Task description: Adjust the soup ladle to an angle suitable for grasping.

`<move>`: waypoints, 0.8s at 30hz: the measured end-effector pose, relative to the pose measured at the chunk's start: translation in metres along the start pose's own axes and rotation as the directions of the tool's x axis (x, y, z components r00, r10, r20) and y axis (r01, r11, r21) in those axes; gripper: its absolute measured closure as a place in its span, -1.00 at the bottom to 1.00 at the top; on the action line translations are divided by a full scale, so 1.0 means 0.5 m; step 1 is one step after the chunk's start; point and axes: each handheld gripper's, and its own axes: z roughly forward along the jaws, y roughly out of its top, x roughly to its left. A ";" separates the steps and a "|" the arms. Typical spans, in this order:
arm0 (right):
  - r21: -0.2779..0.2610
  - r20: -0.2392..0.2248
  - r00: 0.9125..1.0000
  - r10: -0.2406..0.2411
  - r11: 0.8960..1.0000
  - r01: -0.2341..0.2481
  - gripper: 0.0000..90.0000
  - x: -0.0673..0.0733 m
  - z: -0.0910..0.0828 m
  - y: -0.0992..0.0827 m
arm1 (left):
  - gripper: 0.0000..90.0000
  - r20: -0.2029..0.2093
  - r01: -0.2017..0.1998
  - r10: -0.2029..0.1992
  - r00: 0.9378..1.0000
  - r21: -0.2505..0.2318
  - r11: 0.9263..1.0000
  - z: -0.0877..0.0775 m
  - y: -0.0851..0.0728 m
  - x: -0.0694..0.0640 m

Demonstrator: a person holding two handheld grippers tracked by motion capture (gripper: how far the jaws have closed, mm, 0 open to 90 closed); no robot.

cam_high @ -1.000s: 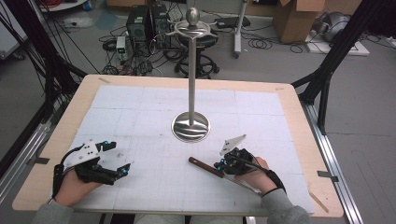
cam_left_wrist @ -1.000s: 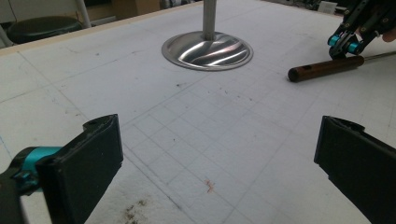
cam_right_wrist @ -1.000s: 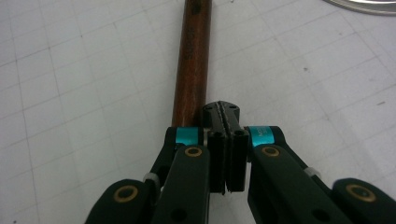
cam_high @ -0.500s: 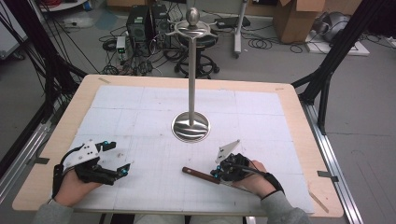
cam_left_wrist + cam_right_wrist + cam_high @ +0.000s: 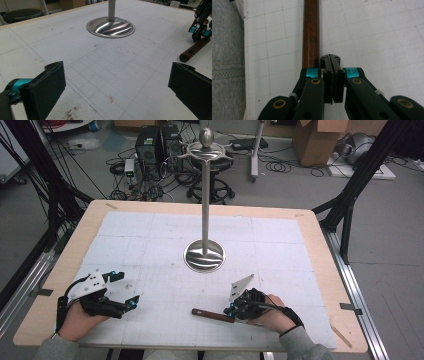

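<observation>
Lab room, cables and boxes on the floor behind, a wooden table (image 5: 47,292) topped with a white gridded mat (image 5: 150,250). Middle of the mat: one metal stand (image 5: 204,220), tall thin post on a round shiny base, hooks at the top, nothing hanging on it. Near the front edge lies one brown wooden stick (image 5: 212,315), flat on the mat, between the two hands and closer to the right one; in the right gripper view it runs straight away from the camera, just left of the closed jaw tips. Right gripper (image 5: 234,312) has its jaws pressed together, pad against pad, with nothing between them; the stick (image 5: 311,32) sits alongside the left jaw, touching or nearly so, can't tell which. Left gripper (image 5: 131,303) rests at the front left with its jaws spread wide, nothing in them, well apart from the stick, which shows at the far right of its view (image 5: 195,50) with a small hole near its end. Handling guess: the stick looks like solid wood, stiff, light, won't bend or break under a pinch, but it's round and smooth-finished so it may roll away or twist in the pads. Best hold is probably across the width near the middle, so it stays balanced, or near the end by the hole if that end has to go up onto a hook of the stand. Jaws need to open first. Count: one table, one mat, one stand, one stick, two grippers, two hands.
</observation>
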 end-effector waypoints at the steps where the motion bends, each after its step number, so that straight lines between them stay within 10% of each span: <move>1: -0.007 0.001 1.000 -0.009 1.000 0.009 1.00 -0.001 0.000 0.000 | -0.96 0.000 0.000 0.000 1.000 0.000 1.000 0.000 0.000 0.000; 10: -0.068 0.073 0.997 -0.015 0.997 0.020 0.76 0.004 -0.046 0.006 | -0.96 -0.002 0.005 -0.005 1.000 -0.003 1.000 -0.001 0.000 0.000; 21: -0.081 0.078 0.996 0.038 0.996 -0.031 -0.12 0.025 -0.095 -0.001 | -0.96 -0.010 0.007 -0.008 1.000 -0.053 0.999 -0.015 0.010 0.001; 24: -0.067 0.053 0.997 0.062 0.996 -0.058 -0.64 0.026 -0.104 -0.003 | -0.96 -0.011 0.020 -0.020 1.000 -0.080 0.997 -0.024 0.013 0.002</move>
